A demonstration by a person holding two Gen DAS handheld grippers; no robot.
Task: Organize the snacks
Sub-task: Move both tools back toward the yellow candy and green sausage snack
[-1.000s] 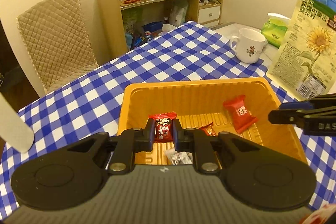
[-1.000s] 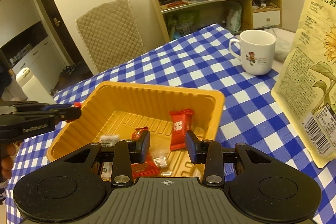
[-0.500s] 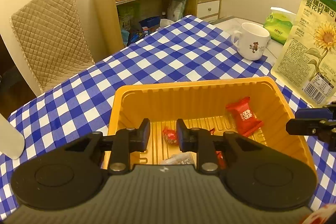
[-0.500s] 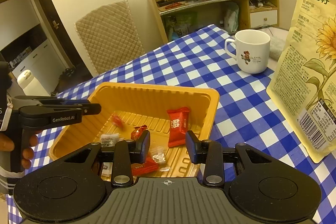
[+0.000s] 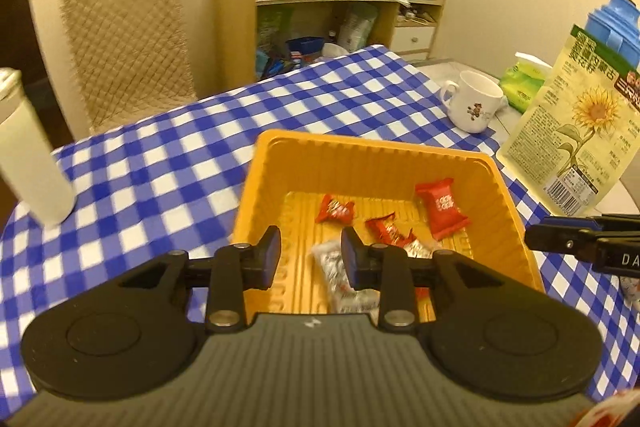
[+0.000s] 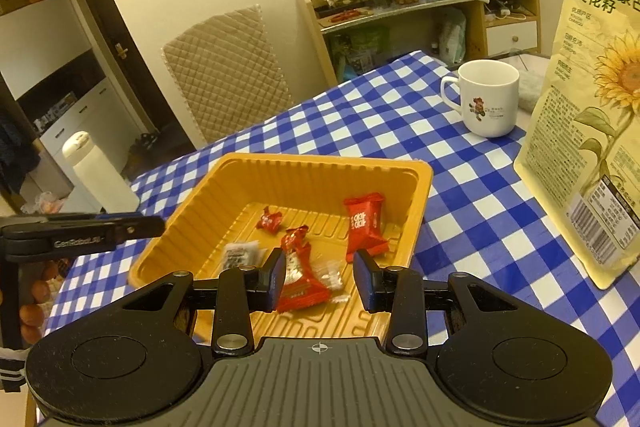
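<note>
Checked tablecloth [image 5: 160, 155]: yellow tray [image 5: 372, 163] holds wrapped snacks [image 5: 440, 207]; mug [image 6: 486, 99] at 1 o'clock. Left gripper [image 5: 310, 257], right gripper [image 6: 320, 279] both parted, empty.

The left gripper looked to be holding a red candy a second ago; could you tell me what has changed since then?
The left gripper let go of the small red candy, which now lies in the orange tray; its jaws stand open, and it has drawn back toward the tray's left side. The right gripper remains open over the tray. The larger red packet, white mug and sunflower seed bag stayed put.
</note>
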